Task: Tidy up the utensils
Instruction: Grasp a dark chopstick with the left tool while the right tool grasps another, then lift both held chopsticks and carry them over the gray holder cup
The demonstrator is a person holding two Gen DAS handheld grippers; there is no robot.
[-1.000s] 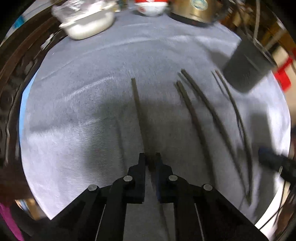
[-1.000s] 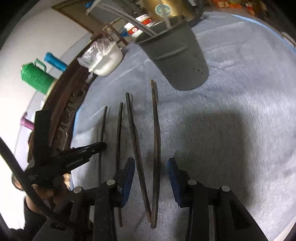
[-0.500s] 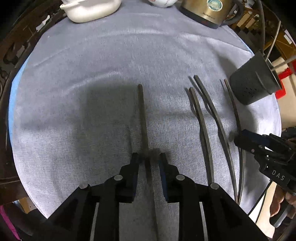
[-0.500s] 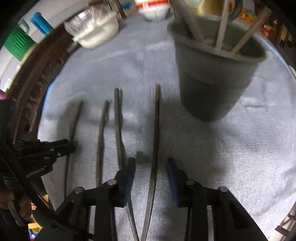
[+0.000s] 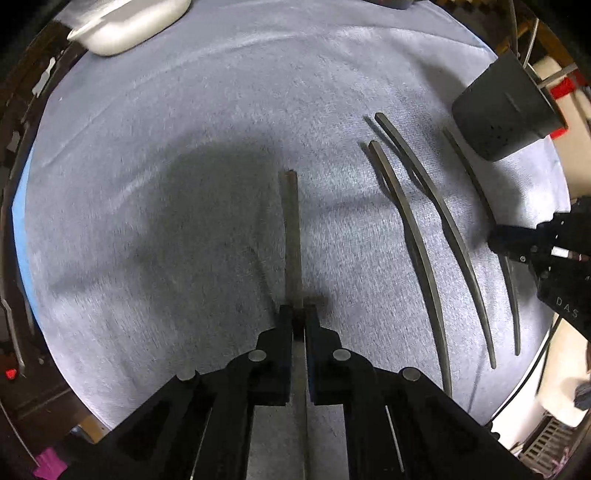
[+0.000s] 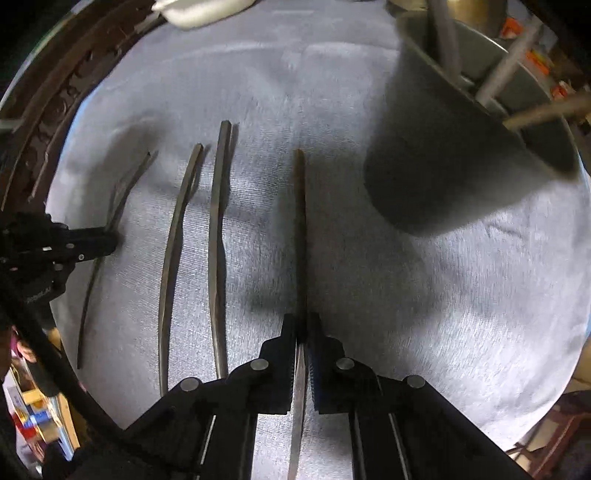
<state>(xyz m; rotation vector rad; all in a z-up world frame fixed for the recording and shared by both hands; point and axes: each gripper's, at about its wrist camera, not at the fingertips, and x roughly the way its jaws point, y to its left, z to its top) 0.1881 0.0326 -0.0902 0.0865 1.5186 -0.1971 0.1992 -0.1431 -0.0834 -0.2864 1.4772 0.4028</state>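
1. Left gripper [image 5: 300, 317]: jaws closed on the leftmost stick [image 5: 291, 236], which runs straight fwd from the tips and still lies on the cloth [image 5: 184, 147]. The jaws have just been closing, w/ this stick between them.
2. Right gripper [image 6: 303, 325]: jaws also closed, on the rightmost stick [image 6: 300, 229], the one nearest the holder [image 6: 443, 158]. They have just been closing too, stick between them. It also looks flat on the cloth, not lifted yet.
3. Between the two grippers lie two more sticks [image 6: 216, 236], side by side, nearly parallel, touched by neither gripper.
4. The holder is a dark cup w/ small holes, ahead and to the right of the right jaws, close to the far end of its stick. Some utensils already stand inside it; I cannot tell which kind.
5. Progress, as I judge: early to middle. Some pieces are in the holder, four sticks remain on the cloth. Two are gripped, so lifting them and dropping them in the holder is probably next, then the middle pair.
6. Surface: round table covered w/ a grey-blue cloth, a few light folds. A carved dark wood rim [image 6: 55, 110] shows at the left edge.
7. Farther out: a white dish [image 5: 129, 26] at the far left side of the table. The room around is dim and cluttered; details too blurred to name.
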